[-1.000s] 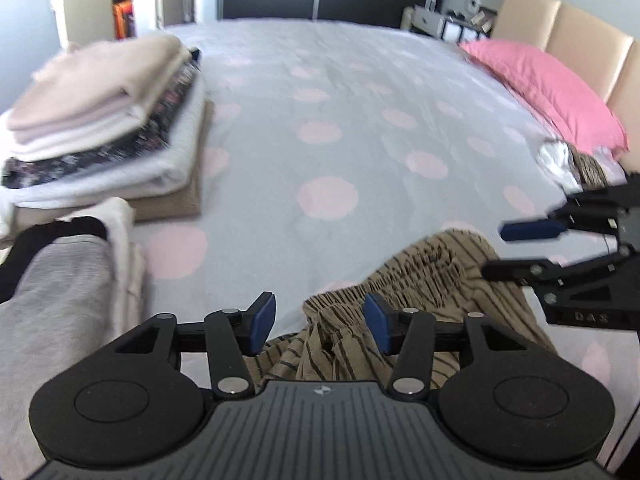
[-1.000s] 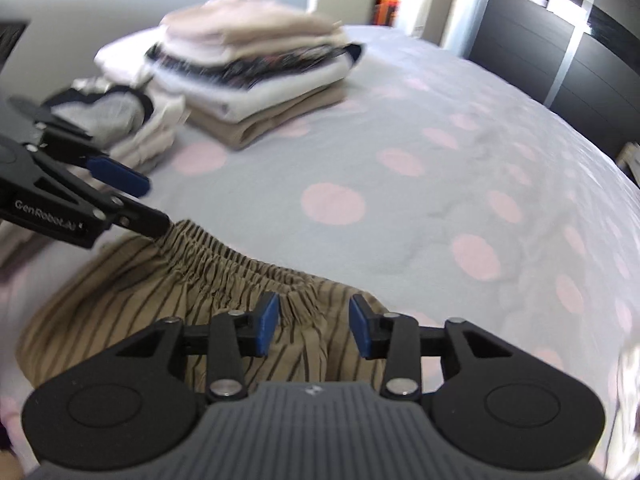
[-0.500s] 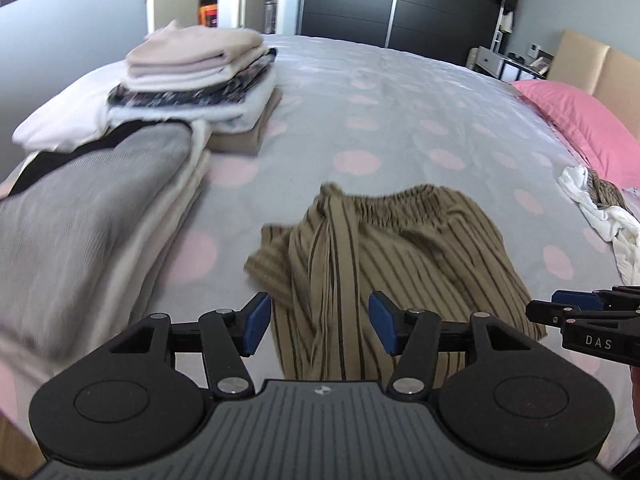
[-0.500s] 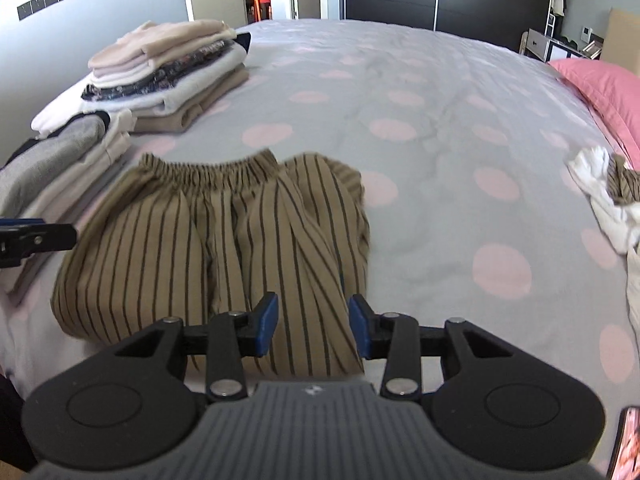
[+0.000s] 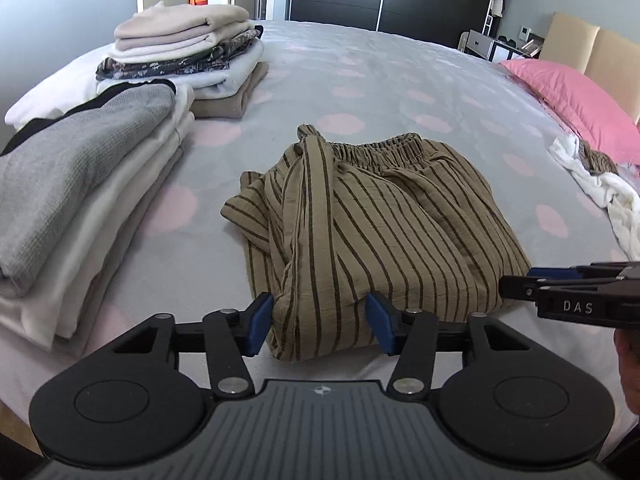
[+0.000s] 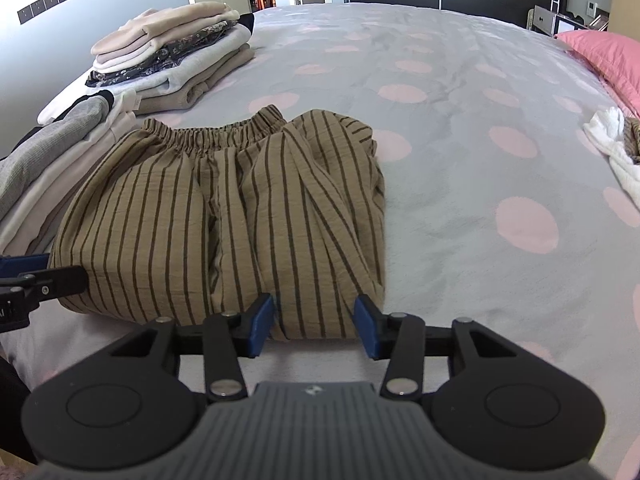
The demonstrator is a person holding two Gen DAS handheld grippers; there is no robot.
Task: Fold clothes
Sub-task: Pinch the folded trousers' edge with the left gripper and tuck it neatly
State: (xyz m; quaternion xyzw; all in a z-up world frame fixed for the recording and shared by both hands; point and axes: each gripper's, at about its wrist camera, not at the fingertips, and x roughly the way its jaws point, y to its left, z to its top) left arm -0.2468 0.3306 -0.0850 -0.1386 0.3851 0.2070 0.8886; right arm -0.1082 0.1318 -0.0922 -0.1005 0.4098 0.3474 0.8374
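Tan trousers with dark stripes [image 5: 380, 224] [image 6: 200, 208] lie folded on the bed, elastic waistband at the far side. My left gripper [image 5: 320, 326] straddles the near left corner of the fold; its jaws are closing, with bunched cloth filling the gap between the blue pads. My right gripper [image 6: 314, 322] straddles the near right corner, and its jaws are opening a little around the cloth. Each gripper shows in the other's view: the right gripper [image 5: 520, 280] at the trousers' right edge, the left gripper [image 6: 52, 270] at their left edge.
The bed [image 5: 400, 80] has a grey cover with pink dots. A pile topped by a grey knit [image 5: 80, 160] lies close on the left, with a taller folded stack [image 5: 184, 52] behind it. Loose white clothes [image 5: 600, 192] and a pink pillow [image 5: 568, 92] are on the right.
Both grippers pulled back from the waistband to the near edge of the trousers, which now lie folded flat. The left jaws narrowed and the right jaws widened slightly.
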